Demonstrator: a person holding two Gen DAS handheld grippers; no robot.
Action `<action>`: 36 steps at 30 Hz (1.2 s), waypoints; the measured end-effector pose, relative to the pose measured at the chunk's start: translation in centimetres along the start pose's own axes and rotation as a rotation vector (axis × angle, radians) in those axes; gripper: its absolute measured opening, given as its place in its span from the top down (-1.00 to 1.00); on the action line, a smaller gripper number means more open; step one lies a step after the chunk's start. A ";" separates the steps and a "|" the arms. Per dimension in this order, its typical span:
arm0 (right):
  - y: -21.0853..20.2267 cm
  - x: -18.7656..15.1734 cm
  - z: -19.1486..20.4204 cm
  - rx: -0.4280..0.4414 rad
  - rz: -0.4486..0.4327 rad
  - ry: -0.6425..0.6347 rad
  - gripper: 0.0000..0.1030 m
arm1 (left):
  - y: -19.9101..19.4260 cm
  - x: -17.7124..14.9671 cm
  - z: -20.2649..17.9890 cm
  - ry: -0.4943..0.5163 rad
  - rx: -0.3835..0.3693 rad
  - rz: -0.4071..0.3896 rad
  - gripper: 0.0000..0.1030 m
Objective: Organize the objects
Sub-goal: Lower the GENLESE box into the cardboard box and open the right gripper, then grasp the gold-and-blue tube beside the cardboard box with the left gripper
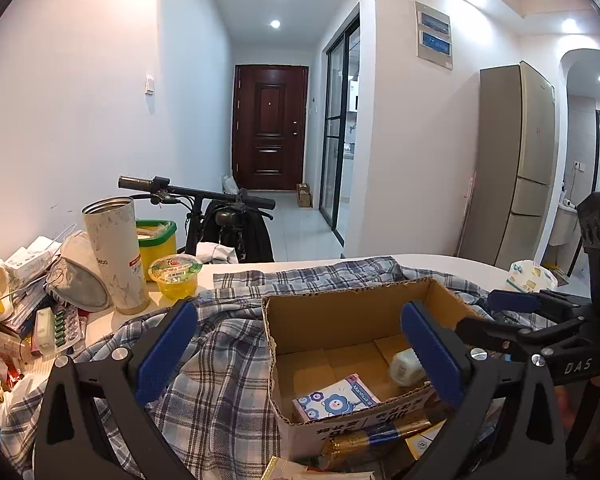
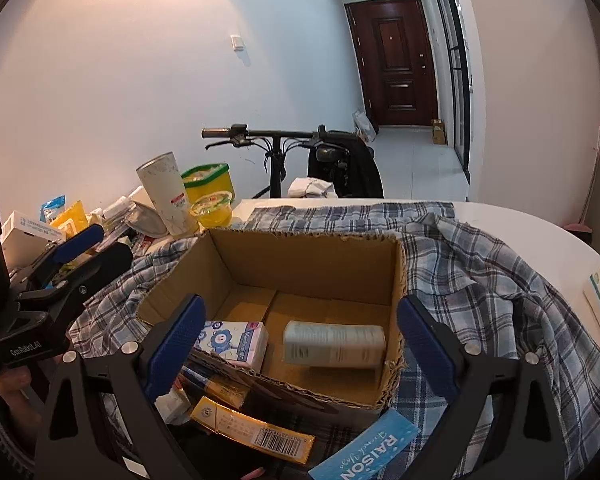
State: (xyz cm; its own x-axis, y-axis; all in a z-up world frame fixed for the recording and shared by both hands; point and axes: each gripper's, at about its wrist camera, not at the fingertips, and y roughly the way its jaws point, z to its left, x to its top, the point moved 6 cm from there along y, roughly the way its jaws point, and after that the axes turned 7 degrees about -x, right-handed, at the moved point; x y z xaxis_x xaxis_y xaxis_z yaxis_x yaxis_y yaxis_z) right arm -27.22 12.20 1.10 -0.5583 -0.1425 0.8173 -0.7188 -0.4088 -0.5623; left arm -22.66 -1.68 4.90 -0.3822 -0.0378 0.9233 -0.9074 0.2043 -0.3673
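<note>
- Your sorting is under way but far from finished: the cardboard box (image 2: 308, 280) sits on the plaid shirt (image 2: 480, 272) spread over the white table (image 2: 520, 220), and so far it holds only two things that can be made out.
- Inside, a tissue pack (image 2: 236, 340) with blue flowers lies against the near-left wall, and a pale bottle (image 2: 334, 345) lies on its side at the near-right, blurred in the right wrist view, so it may not have settled yet.
- Your right gripper (image 2: 300, 348) hovers over the box's near edge with its jaws spread wide and nothing between the pads; the bottle lies below and beyond them, not pinched.
- Your left gripper (image 1: 300, 352) is likewise released and empty, poised above the same box from the left side.
- Plenty is left on the table's far-left end: a tall white tumbler (image 1: 116, 256), a yellow tub (image 1: 158, 242) with a green rim, a jelly cup (image 1: 176, 276), a grey mask (image 1: 76, 284), blister packs (image 1: 62, 326) and loose packets.
- Nearer you, in front of the box, a gold carton (image 2: 252, 428) with a barcode and a blue packet (image 2: 366, 452) still wait outside it.
- A wipes pack (image 1: 530, 278) sits apart at the right edge, also unsorted.
- Judging by this, you are at an early stage; most items remain outside.
</note>
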 end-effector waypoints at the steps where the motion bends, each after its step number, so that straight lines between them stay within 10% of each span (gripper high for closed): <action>1: -0.3 0.2 0.0 -0.002 -0.013 0.001 -0.86 | 0.0 0.0 0.1 -0.009 -0.008 0.000 -1.00; 10: -3.7 2.1 -1.9 -0.044 -0.199 0.062 -1.00 | 0.1 0.0 0.6 -0.030 -0.018 0.008 -1.00; 36: -3.2 2.1 -0.8 0.006 -0.177 0.032 -1.00 | 0.8 -0.6 0.3 -0.001 -0.031 0.111 -1.00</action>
State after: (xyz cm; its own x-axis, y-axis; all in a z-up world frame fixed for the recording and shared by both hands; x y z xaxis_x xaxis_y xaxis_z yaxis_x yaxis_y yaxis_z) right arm -26.45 13.87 4.50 -0.4361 -0.0393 0.8990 -0.8048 -0.4299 -0.4092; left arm -23.20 -1.79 3.99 -0.4802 -0.0140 0.8771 -0.8537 0.2370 -0.4636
